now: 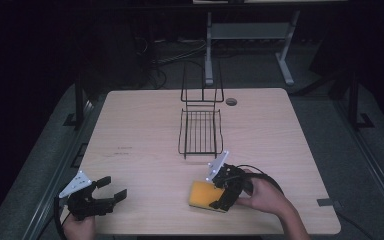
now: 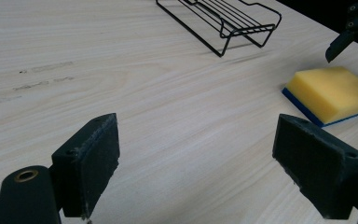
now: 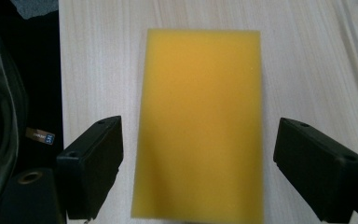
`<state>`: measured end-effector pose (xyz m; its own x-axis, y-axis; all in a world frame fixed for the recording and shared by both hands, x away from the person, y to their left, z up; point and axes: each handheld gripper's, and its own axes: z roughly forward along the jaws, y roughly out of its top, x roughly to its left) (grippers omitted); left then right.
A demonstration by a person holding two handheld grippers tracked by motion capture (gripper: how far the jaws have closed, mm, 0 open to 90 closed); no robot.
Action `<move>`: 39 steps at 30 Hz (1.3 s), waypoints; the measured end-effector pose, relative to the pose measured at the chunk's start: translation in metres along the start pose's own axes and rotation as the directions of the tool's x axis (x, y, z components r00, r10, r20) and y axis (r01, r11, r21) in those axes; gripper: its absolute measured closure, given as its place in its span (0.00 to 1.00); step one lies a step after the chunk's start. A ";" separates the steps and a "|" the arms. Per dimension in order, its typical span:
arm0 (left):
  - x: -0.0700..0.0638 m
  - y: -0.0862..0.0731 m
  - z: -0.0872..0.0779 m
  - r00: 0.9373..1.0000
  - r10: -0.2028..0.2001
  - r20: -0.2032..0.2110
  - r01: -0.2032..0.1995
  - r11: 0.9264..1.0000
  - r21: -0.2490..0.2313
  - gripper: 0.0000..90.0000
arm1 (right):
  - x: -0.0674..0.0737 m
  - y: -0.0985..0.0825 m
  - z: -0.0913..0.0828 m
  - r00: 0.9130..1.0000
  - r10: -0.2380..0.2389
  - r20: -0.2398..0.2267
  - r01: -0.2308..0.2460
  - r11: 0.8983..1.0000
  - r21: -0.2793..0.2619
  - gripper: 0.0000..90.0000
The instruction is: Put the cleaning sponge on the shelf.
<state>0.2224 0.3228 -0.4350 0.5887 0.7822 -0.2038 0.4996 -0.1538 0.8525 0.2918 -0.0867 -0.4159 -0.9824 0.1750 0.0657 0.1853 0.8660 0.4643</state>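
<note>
A yellow sponge with a blue underside lies flat near the table's front edge, right of centre. My right gripper hangs over its right end, open, with one jaw on each side of the sponge and neither touching it. At the front left, my left gripper stands open above bare wood with nothing between its jaws. Its own view shows the sponge off to the right, with a tip of the right gripper above it.
A black wire rack stands at the middle of the table, its tall back toward the far edge; it also appears as the rack. A cable hole sits beside it. The table's front edge runs close to the sponge.
</note>
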 end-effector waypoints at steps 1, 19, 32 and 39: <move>0.000 0.000 0.000 1.000 0.000 0.000 0.000 1.000 0.000 0.16 | 0.000 0.001 0.001 1.000 0.001 0.000 -0.001 1.000 0.000 0.17; 0.001 0.000 0.000 1.000 -0.001 -0.001 0.001 1.000 -0.002 0.16 | -0.004 0.006 0.018 1.000 -0.004 -0.010 0.004 0.999 0.042 0.17; 0.001 0.000 -0.001 1.000 -0.001 -0.001 0.001 1.000 -0.003 0.16 | -0.004 0.008 0.029 1.000 -0.014 -0.011 0.015 0.998 0.059 0.17; 0.001 0.000 -0.001 1.000 -0.001 0.000 0.001 1.000 -0.001 0.16 | -0.003 0.007 0.035 1.000 -0.015 -0.015 0.016 0.998 0.060 0.17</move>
<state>0.2225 0.3243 -0.4348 0.5885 0.7822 -0.2048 0.4992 -0.1522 0.8530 0.2968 -0.0651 -0.4438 -0.9853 0.1545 0.0722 0.1705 0.8952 0.4117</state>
